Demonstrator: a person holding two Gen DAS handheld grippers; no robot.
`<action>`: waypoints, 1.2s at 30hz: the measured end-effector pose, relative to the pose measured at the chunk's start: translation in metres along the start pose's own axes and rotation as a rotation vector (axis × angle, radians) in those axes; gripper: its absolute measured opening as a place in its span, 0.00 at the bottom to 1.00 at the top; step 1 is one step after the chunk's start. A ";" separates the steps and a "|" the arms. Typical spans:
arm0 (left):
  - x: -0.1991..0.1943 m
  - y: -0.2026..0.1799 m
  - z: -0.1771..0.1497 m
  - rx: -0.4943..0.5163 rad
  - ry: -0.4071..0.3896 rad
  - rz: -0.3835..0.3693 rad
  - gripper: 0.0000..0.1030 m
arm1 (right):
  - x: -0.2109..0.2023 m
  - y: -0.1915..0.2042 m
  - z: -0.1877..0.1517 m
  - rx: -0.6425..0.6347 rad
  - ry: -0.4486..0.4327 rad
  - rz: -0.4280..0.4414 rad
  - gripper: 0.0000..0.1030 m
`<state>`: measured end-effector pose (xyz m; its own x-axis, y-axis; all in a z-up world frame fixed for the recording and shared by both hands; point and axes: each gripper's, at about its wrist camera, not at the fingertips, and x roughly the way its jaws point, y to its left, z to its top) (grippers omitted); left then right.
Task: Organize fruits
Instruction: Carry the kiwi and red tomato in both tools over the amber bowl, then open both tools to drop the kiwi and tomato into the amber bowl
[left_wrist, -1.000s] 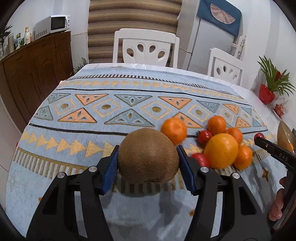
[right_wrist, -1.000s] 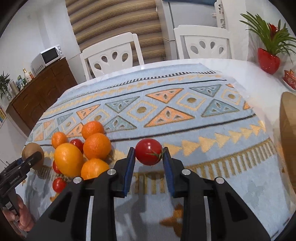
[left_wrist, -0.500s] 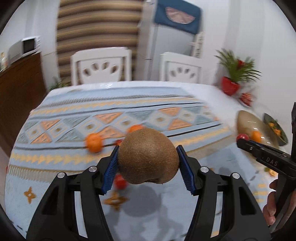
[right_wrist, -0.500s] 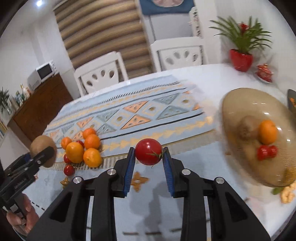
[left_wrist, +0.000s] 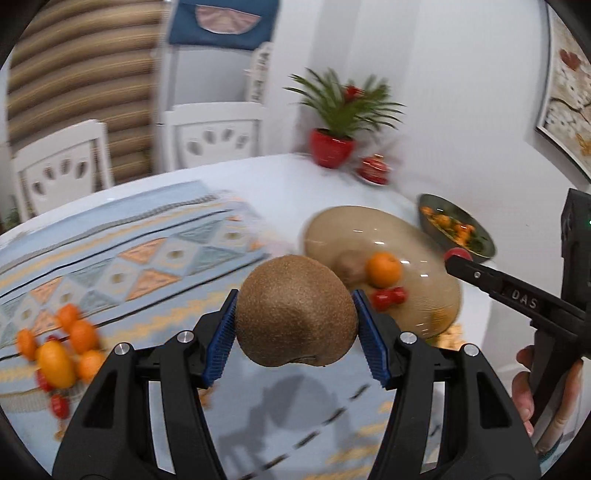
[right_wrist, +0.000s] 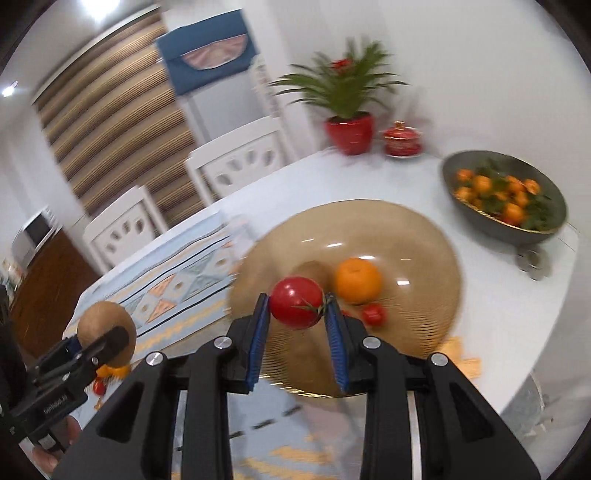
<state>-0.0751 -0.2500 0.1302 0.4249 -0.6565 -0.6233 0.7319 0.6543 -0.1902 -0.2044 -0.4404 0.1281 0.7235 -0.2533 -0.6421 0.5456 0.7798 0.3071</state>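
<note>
Right tongs (right_wrist: 297, 325): pinching tomato (right_wrist: 295, 302), hovering nearer, over plate (right_wrist: 424, 236)
Left tongs (left_wrist: 295, 332): pinching kiwi (left_wrist: 295, 310), trailing, plate lying ahead-right

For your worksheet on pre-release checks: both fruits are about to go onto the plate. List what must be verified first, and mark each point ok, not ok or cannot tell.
1. Left hand-held gripper shut firmly on the kiwi: ok.
2. Right hand-held gripper shut on the tomato: ok.
3. Tomato over the brown plate: ok.
4. Kiwi over the plate: not ok, it hangs short of the near rim, over the tablecloth.
5. Free room on the plate beside the orange, the other kiwi and the small tomatoes: ok.
6. Height of either fruit above the plate: cannot tell.
</note>
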 end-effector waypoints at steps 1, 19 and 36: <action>0.009 -0.009 0.003 0.006 0.013 -0.028 0.59 | 0.000 -0.006 0.002 0.010 0.002 -0.006 0.29; 0.100 -0.068 -0.001 0.066 0.155 -0.109 0.59 | 0.051 -0.052 -0.017 0.068 0.156 -0.099 0.29; 0.113 -0.075 -0.003 0.078 0.168 -0.135 0.70 | 0.050 -0.058 -0.020 0.063 0.157 -0.120 0.42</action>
<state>-0.0840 -0.3722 0.0721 0.2308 -0.6602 -0.7148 0.8180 0.5295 -0.2249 -0.2083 -0.4870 0.0646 0.5799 -0.2457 -0.7768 0.6527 0.7108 0.2624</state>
